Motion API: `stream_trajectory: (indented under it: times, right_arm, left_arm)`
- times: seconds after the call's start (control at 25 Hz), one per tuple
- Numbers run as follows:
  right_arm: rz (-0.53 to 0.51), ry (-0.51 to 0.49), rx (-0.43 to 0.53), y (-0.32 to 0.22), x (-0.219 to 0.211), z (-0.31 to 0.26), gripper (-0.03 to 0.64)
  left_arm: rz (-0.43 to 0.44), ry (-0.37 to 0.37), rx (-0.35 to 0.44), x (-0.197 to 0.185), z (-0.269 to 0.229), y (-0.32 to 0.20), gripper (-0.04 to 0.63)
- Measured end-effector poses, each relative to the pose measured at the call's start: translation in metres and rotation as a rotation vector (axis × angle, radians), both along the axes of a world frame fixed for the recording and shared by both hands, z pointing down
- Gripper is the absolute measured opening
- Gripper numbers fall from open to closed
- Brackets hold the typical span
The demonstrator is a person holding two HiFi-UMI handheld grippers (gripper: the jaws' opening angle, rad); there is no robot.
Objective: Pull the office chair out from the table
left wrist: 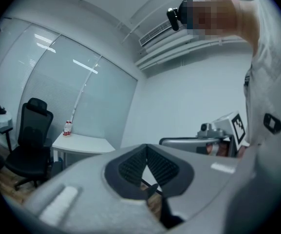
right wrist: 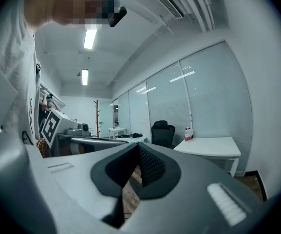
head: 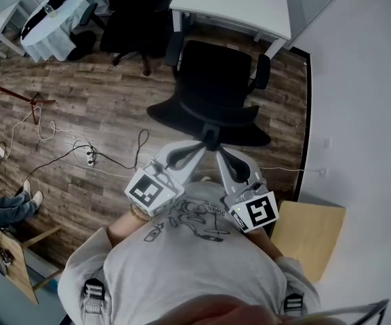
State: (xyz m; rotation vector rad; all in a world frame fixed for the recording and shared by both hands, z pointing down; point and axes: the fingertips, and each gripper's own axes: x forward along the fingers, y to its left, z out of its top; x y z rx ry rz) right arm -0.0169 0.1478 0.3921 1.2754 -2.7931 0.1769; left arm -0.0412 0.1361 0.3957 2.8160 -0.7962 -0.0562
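Note:
In the head view the black office chair (head: 215,80) stands on the wood floor just in front of the white table (head: 236,2), its backrest toward me. My left gripper (head: 202,147) and right gripper (head: 220,151) meet tip to tip over the top middle of the backrest. Both are shut. In the left gripper view the left gripper (left wrist: 147,147) has its pads pressed together with nothing between them, and only floor and a dark edge show beneath. The right gripper (right wrist: 138,146) looks the same in its own view. I cannot tell whether the tips touch the chair.
A second black chair (head: 131,19) stands left of the table, with a round white-clothed table (head: 53,12) farther left. Cables (head: 80,151) trail over the floor. A wooden seat (head: 310,232) sits by the right wall. Another person's feet (head: 12,205) show at the left edge.

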Motion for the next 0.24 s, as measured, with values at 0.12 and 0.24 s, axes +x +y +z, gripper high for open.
stream_trajectory:
  times: [0.12,0.24]
  right_arm:
    - [0.001,0.001,0.008,-0.0035,-0.0018,-0.0023,0.006]
    - [0.001,0.005,0.015,-0.0064,-0.0033,-0.0026,0.007]
  left_arm:
    - [-0.001,-0.006,-0.003,-0.0002,0.0,-0.0032,0.002]
    - [-0.001,-0.016,-0.007,-0.0004,0.0044,-0.0066,0.002]
